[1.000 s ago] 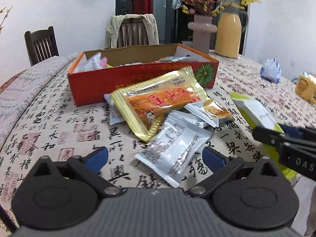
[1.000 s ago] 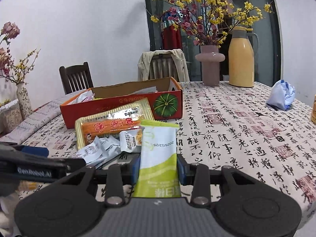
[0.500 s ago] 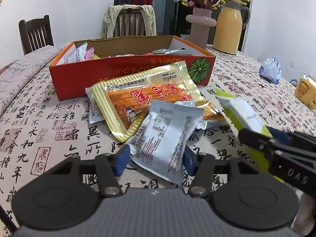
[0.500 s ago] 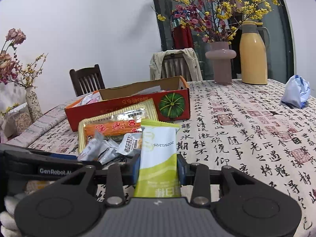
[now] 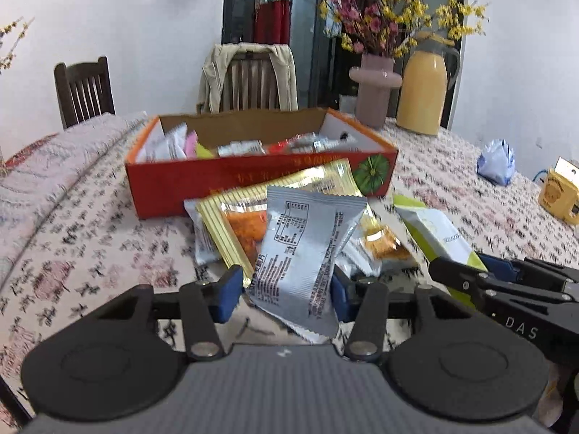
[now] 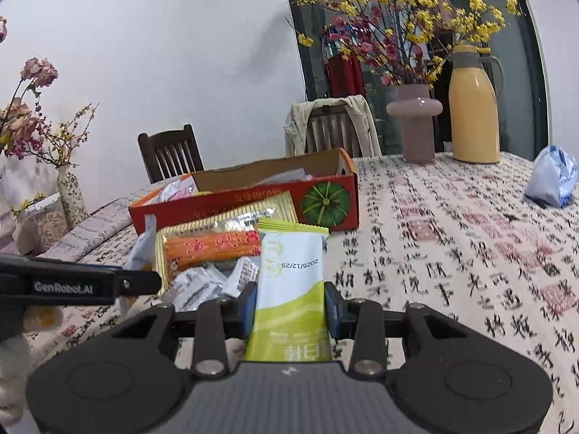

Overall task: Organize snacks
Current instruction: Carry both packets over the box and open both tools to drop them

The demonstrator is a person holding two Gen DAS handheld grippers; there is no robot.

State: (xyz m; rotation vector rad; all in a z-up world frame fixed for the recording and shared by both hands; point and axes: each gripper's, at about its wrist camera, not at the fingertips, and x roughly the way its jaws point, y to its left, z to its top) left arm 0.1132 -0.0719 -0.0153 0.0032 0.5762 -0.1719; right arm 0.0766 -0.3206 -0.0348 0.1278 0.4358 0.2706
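My left gripper (image 5: 286, 294) is shut on a silver snack packet (image 5: 307, 249), lifted off the table and tilted. Behind it lie a large gold and orange snack bag (image 5: 246, 224) and a small orange packet (image 5: 383, 244). My right gripper (image 6: 291, 305) is shut on a green and white packet (image 6: 293, 282), also seen at the right of the left wrist view (image 5: 434, 235). An open red cardboard box (image 5: 260, 181) with several snacks inside stands behind the pile. In the right wrist view the box (image 6: 253, 202) sits beyond the gold bag (image 6: 213, 244).
A pink vase (image 5: 374, 88) with flowers and a yellow thermos jug (image 5: 421, 97) stand at the table's far side. A blue-white bag (image 5: 495, 162) and a yellow box (image 5: 561, 191) lie at the right. Wooden chairs (image 5: 85, 88) stand behind the table.
The left gripper closed on the silver packet and lifted it off the table, tipping it upright. The right gripper kept its hold on the green packet and barely moved.
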